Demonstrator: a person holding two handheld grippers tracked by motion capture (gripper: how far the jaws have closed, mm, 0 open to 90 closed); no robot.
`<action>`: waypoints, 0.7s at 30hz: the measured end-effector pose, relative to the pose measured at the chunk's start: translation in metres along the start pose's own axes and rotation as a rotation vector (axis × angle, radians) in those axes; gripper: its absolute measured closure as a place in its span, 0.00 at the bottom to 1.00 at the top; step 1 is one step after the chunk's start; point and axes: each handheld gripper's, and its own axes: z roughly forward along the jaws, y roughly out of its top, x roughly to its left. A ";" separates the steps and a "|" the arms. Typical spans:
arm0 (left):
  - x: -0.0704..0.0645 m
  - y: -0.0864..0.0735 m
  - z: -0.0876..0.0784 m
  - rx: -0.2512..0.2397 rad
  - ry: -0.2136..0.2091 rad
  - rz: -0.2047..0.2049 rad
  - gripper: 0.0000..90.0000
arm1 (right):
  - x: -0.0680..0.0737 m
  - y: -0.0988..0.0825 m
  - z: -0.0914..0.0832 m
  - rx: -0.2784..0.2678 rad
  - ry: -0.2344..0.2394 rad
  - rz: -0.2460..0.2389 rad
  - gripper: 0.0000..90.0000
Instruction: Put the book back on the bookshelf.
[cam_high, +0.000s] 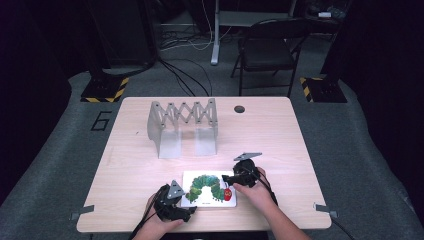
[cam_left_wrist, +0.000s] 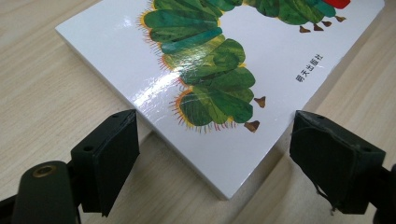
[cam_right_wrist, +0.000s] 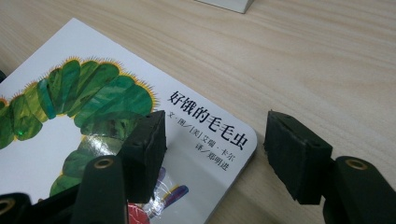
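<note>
White glossy board book with green caterpillar cover (cam_high: 209, 189): flat at near edge of pale wooden table (cam_high: 150, 150), both corners straddled, ungripped.
Left gripper (cam_left_wrist: 215, 154) jaws apart around near-left corner; right gripper (cam_right_wrist: 215, 149) jaws apart astride far-right corner. Next, probably: clamp, lift toward grey accordion rack (cam_high: 182, 125).

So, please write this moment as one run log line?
left gripper: open, at corner of white caterpillar picture book | right gripper: open, astride opposite corner | book flat on light wooden table
</note>
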 end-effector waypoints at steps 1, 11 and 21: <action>-0.002 0.001 0.001 0.000 0.002 -0.006 0.18 | 0.000 0.000 0.000 0.000 0.000 0.013 0.43; -0.012 0.005 0.009 -0.018 0.039 0.004 0.16 | -0.008 0.002 0.002 -0.013 -0.006 0.026 0.41; -0.011 0.005 0.011 -0.022 0.037 0.022 0.16 | -0.011 0.003 0.002 -0.010 -0.003 0.056 0.40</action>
